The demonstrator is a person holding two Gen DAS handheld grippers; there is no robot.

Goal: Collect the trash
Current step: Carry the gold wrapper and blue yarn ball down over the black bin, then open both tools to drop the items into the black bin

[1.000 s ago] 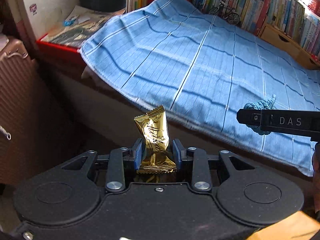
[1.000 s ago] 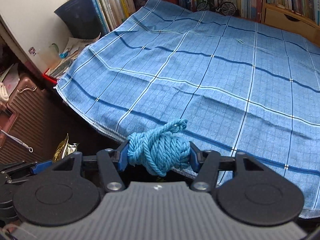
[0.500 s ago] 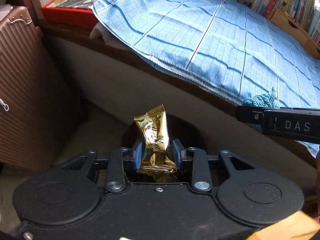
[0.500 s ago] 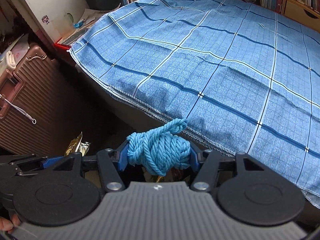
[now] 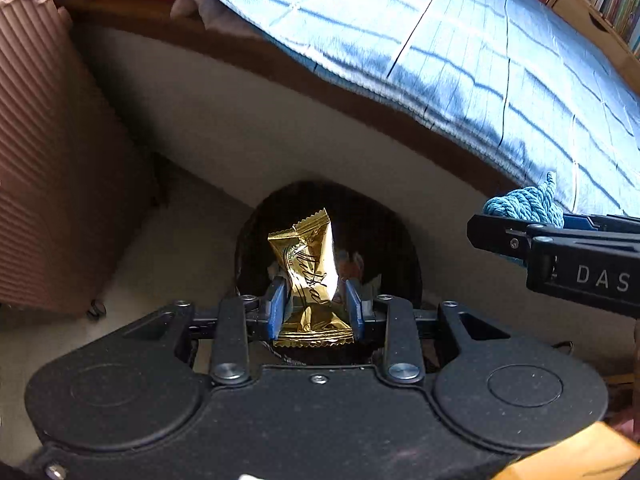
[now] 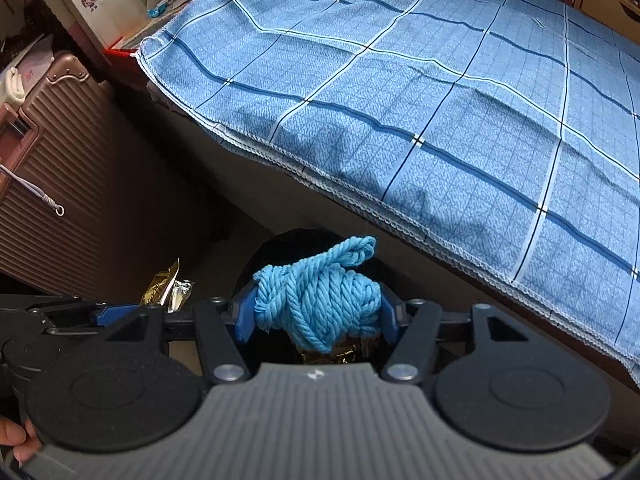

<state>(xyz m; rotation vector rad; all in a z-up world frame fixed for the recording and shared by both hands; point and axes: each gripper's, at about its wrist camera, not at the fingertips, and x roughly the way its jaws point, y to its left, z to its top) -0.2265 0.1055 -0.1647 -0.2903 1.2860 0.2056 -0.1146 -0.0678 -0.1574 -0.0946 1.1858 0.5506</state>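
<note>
Your left gripper (image 5: 315, 308) pinches the gold wrapper (image 5: 310, 276) between its blue pads (image 5: 276, 308); the wrapper stands upright, its upper half poking out past the fingertips. Your right gripper (image 6: 318, 312) clamps the blue rope ball (image 6: 320, 300), which fills the gap from pad to pad.

Hard to make out: the dark round bin (image 5: 384, 232) sits just beyond your left fingertips, and its lower rim is cut off by the gripper body. Its contents are only glints beside the wrapper; you cannot tell what they are. In the right view the bin (image 6: 280, 248) is mostly hidden behind the rope, with a scrap of something shiny below the ball. Your right gripper shows only as a side-on finger (image 5: 560, 248) at the edge of the left view, rope (image 5: 524, 204) on top. A fingertip (image 6: 16, 436) peeks in at the lower left corner of the right view.

Against a second ago: both cameras have tipped downward. The blue cloth (image 6: 440, 100) then filled both views; now it lies well beyond the fingers, and floor, bed side and bin have come in just ahead of them. The suitcase (image 5: 52, 160), left of your fingers, looms larger. Both grips look unchanged.
</note>
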